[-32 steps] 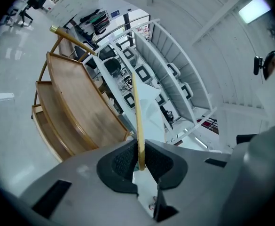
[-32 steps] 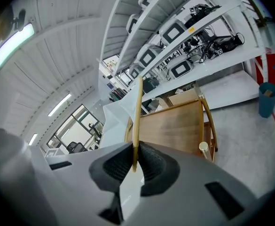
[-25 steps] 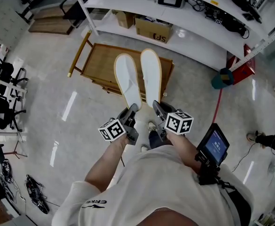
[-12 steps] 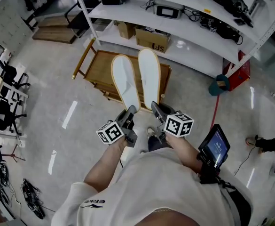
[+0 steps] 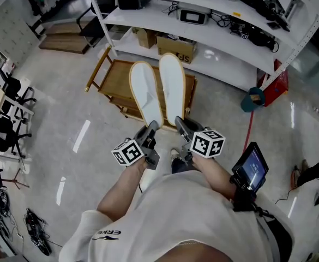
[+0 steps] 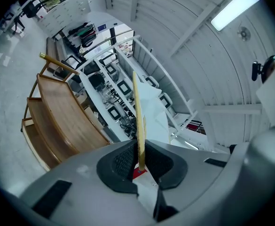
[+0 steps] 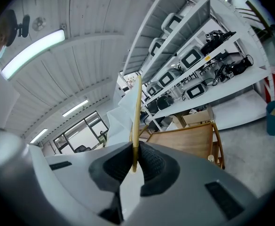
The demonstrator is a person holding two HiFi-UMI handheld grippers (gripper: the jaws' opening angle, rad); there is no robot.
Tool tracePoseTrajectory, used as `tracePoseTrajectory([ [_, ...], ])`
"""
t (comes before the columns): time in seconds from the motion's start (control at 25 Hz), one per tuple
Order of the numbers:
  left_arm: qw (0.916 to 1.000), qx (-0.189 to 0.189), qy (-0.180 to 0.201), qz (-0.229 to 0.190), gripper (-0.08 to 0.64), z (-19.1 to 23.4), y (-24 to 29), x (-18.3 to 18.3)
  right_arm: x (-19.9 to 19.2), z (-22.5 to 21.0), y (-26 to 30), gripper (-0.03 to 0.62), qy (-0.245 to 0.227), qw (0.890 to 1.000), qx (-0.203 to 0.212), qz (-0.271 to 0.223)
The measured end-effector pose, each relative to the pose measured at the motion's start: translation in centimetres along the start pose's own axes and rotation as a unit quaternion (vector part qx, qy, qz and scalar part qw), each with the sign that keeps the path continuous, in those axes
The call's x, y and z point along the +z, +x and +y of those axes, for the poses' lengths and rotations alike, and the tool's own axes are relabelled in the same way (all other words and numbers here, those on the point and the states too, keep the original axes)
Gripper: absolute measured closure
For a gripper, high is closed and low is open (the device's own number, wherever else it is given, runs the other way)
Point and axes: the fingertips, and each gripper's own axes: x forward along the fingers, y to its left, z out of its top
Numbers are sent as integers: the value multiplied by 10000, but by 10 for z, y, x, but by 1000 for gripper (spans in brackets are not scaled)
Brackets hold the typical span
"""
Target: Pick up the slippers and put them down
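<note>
Slippers [image 5: 148, 100] in the air, soles up, side by side over a wooden rack [image 5: 111, 79]. The left slipper [image 5: 145, 91] sits heel-first in the left gripper [image 5: 151, 129], and the right slipper [image 5: 173, 86] in the right gripper [image 5: 181, 125]. Both toes point toward the white shelves [image 5: 219, 34].

In the left gripper view the left gripper [image 6: 139, 161] has its jaws drawn narrow, dark pads pressed on the thin tan edge of the sole [image 6: 137, 117]. In the right gripper view the right gripper [image 7: 134, 159] clamps its sole [image 7: 136, 121] the same way. Neither slipper touches the rack or the floor [image 5: 55, 141], and a slim gap keeps the pair apart.

The rack stands just before the lowest shelf, with little space behind it. Bare, glossy floor lies open along the rack's left side and between its near edge and the person. Chairs [image 5: 6, 86] crowd the far left, cables [image 5: 36, 228] lie at lower left, and a teal bin [image 5: 253, 99] stands right of the rack by a shelf post.

A cardboard box [image 5: 175, 48] under the shelves bears dark letters too small to read for sure. The person's pale shirt [image 5: 164, 222] shows "ERKE" on the sleeve. A lit screen [image 5: 250, 168] rides on the right forearm, its text unreadable.
</note>
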Motion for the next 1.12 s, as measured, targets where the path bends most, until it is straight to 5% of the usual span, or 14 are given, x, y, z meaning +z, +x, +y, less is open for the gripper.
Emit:
tracePoseTrajectory([
  [1.12, 9999, 135, 91, -19, 528, -7, -4, -7, -3, -1, -12, 560, 37, 10000, 34, -27],
])
